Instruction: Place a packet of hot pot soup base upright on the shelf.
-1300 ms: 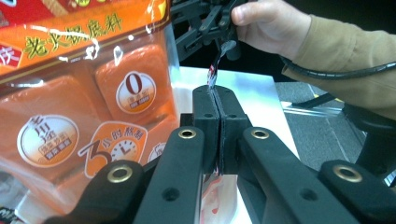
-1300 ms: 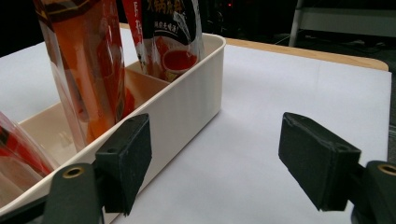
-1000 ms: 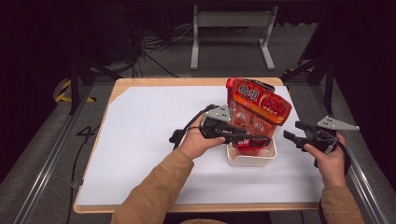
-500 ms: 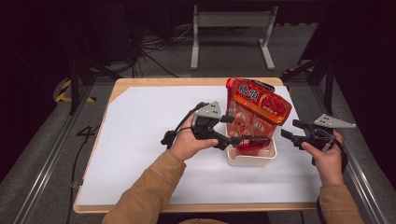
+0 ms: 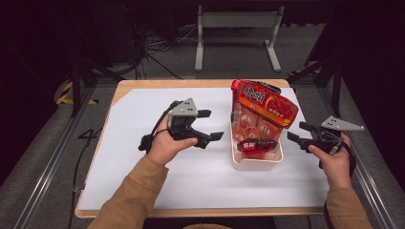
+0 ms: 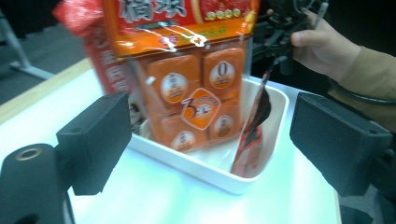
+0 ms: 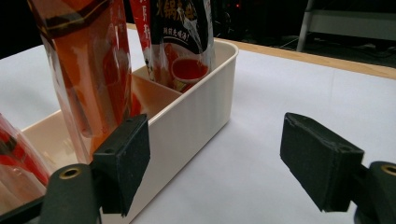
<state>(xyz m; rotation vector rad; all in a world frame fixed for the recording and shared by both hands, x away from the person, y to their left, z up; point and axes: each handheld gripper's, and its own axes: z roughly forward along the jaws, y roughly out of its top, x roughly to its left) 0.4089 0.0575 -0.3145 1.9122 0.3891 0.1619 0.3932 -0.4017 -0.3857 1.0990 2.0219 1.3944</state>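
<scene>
Since the left gripper (image 5: 203, 126) stands clear of the white bin (image 5: 255, 164) with nothing between its jaws, which have just been opening wide, it looks as though the small dark sachet (image 5: 257, 144) has been let go on purpose; it now leans inside the bin's near end, beside the tall orange snack pack (image 5: 263, 107) propped upright at the far end, toward the table's (image 5: 143, 119) far right corner; the right gripper (image 5: 298, 134), jaws spread and empty, waits just beside the bin's right wall, probably to steady it. From the left gripper view the sachet (image 6: 252, 130) is seen edge-on against the bin (image 6: 210, 170); the right gripper view brings out the bin's ribbed wall (image 7: 196, 116) and an inner divider, which the high view misses.
</scene>
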